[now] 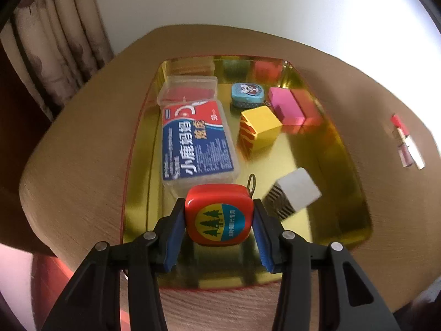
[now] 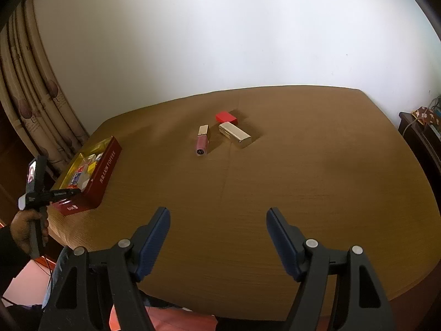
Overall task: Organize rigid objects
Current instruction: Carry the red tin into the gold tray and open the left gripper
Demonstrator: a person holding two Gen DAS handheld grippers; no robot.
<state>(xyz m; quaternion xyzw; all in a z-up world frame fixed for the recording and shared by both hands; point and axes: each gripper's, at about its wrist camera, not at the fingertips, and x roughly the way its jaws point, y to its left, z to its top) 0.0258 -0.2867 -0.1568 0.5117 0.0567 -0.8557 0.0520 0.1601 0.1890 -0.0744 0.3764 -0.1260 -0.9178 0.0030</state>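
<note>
Right gripper (image 2: pixel 217 230) hangs above the brown wooden table (image 2: pixel 303 179), jaws spread wide, nothing between them. Mid-table lie a pink lip-gloss tube (image 2: pixel 202 140), a gold rectangular case (image 2: pixel 235 134) and a small red box (image 2: pixel 226 117). A red rectangular tin (image 2: pixel 95 180) of small items sits at the left edge, the left gripper (image 2: pixel 62 193) over its near end.

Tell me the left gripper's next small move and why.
Probably lower the red tape measure into the bare near end of the gold-lined tin and open. The left gripper holds it above that spot, clear of the striped cube.
</note>
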